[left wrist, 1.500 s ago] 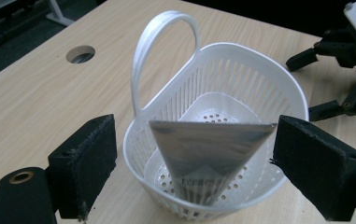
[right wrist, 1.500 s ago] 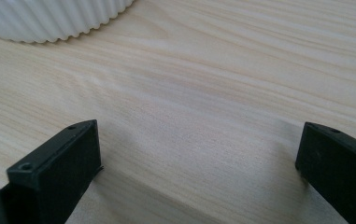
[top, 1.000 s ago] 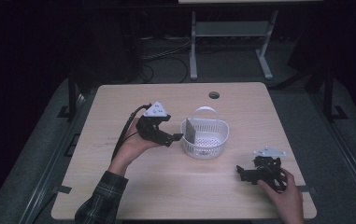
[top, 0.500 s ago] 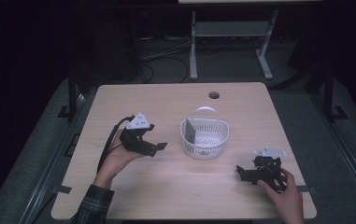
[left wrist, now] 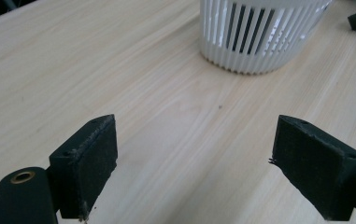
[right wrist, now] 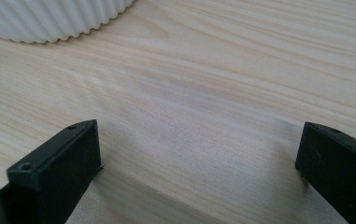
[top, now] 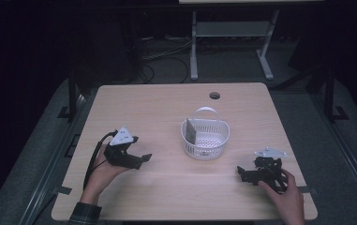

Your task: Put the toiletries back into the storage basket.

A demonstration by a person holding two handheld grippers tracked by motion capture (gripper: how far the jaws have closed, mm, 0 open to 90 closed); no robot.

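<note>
Drawn back from the white basket (top: pixel 205 139), left hand-held gripper (top: pixel 138 160) gapes wide and empty; right hand-held gripper (top: pixel 242 173) likewise.

the high view is dim overall: the room beyond the far edge sinks into near black, while the pale table (top: pixel 167 112) catches soft, even light from above, with no hard glare. the picture is slightly soft and grainy. both gripper views are brighter and sharp on the wood grain; soft shadows spread under the jaws, and the near jaw edges blur slightly.
</note>
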